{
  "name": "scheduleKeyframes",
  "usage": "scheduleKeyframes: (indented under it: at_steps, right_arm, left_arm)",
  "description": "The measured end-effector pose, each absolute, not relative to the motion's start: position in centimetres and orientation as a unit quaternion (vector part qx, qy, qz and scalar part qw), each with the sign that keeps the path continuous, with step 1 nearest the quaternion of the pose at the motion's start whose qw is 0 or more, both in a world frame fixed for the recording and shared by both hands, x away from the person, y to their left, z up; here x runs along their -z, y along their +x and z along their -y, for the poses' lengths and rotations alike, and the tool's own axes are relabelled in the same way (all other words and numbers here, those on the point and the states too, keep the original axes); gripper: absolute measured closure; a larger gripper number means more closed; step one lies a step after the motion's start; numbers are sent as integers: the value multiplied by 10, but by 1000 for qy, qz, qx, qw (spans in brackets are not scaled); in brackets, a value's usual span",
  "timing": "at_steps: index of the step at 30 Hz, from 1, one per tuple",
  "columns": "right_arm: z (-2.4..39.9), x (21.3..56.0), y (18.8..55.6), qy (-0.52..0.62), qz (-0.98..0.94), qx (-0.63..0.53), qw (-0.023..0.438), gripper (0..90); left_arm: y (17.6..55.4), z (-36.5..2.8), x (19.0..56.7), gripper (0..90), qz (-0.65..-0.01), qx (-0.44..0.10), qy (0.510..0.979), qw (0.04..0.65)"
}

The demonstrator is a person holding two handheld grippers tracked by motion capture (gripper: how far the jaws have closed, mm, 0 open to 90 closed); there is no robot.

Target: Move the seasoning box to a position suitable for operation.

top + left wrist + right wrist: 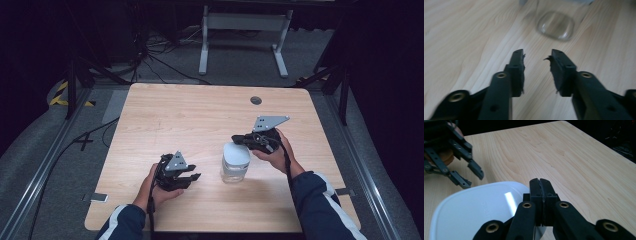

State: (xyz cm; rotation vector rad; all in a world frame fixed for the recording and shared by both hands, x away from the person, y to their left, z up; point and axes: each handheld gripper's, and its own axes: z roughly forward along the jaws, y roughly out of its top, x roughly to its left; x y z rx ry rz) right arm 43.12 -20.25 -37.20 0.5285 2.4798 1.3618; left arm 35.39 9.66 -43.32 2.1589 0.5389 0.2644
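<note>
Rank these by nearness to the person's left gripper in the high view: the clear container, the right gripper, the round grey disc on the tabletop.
1. Clear container, just to the gripper's right.
2. Right gripper, above the container's far edge.
3. Grey disc, near the table's far edge.

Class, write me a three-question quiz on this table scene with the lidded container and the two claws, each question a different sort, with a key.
1. True or false: the right claw is shut above the white lid.
2. Is anything between the left claw's jaws?
3. The clear container stands: A on the floor, B between the two hands, C at the table's far edge.

Key: 1 true; 2 nothing, they stand apart over bare wood; 3 B.
</note>
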Motion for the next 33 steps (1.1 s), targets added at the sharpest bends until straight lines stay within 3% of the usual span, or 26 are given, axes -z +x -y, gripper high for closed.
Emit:
scheduleKeyframes:
  at_steps: [2,9,33]
  right_arm:
    - [202,373,432,184,-854,-468,134,900]
    - [202,373,432,184,-854,-468,134,900]
    - [218,370,429,195,-850,-466,150,900]
  left_arm:
    - [351,-86,426,832,-199,-110,867,443]
    - [352,-61,406,892,-181,-119,846,488]
    - [359,-41,392,895,-177,-130,828,516]
